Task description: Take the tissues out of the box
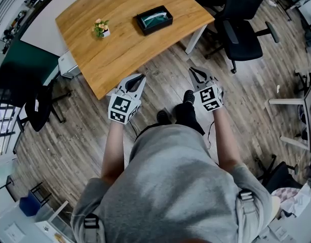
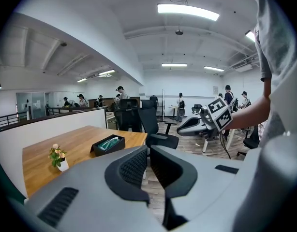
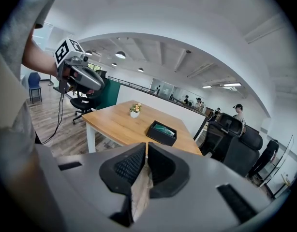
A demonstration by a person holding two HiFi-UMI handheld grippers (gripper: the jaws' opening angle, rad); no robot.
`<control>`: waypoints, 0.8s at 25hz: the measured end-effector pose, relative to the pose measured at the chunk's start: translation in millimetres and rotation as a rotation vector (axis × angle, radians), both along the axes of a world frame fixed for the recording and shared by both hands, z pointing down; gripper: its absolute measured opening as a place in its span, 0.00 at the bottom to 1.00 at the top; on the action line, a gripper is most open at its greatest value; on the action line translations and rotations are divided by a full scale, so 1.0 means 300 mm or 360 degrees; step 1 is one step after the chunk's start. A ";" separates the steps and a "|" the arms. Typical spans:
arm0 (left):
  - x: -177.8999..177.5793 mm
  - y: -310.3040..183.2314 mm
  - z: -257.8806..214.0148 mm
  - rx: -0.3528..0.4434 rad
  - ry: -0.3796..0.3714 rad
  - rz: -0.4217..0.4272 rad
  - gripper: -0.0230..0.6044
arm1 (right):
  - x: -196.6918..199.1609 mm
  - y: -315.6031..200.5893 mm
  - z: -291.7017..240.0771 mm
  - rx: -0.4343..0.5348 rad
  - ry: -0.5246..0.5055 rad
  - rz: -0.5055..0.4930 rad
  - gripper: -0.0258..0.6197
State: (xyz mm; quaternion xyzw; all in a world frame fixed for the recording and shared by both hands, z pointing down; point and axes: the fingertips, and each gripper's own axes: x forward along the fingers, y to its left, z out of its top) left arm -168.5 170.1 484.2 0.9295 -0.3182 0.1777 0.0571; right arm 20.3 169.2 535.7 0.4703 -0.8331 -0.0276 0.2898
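left tool (image 1: 137,77) clenched, empty, right tool (image 1: 196,70) clenched, empty, both well apart from the tissue box (image 1: 154,19)

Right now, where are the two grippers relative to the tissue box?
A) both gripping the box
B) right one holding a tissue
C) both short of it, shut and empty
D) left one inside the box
C: the head view shows the left gripper and right gripper by the table's near side, away from the tissue box, and each gripper view shows jaws together with nothing between.
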 end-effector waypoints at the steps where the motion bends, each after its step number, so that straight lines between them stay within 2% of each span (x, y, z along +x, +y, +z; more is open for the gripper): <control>1: -0.002 -0.001 -0.001 0.0003 0.0005 -0.0004 0.07 | -0.004 -0.001 -0.003 0.0002 -0.0004 -0.0010 0.08; 7: -0.019 -0.002 -0.001 0.0015 0.0023 -0.0038 0.09 | -0.005 -0.010 -0.027 0.0030 -0.0039 -0.0010 0.18; 14: -0.007 0.008 -0.002 0.0000 0.0052 -0.0011 0.21 | -0.060 0.010 -0.028 0.0006 -0.0138 -0.0136 0.35; 20: 0.011 0.015 -0.019 0.0009 0.0079 0.0020 0.32 | -0.071 0.012 -0.041 0.0008 -0.0207 -0.0128 0.42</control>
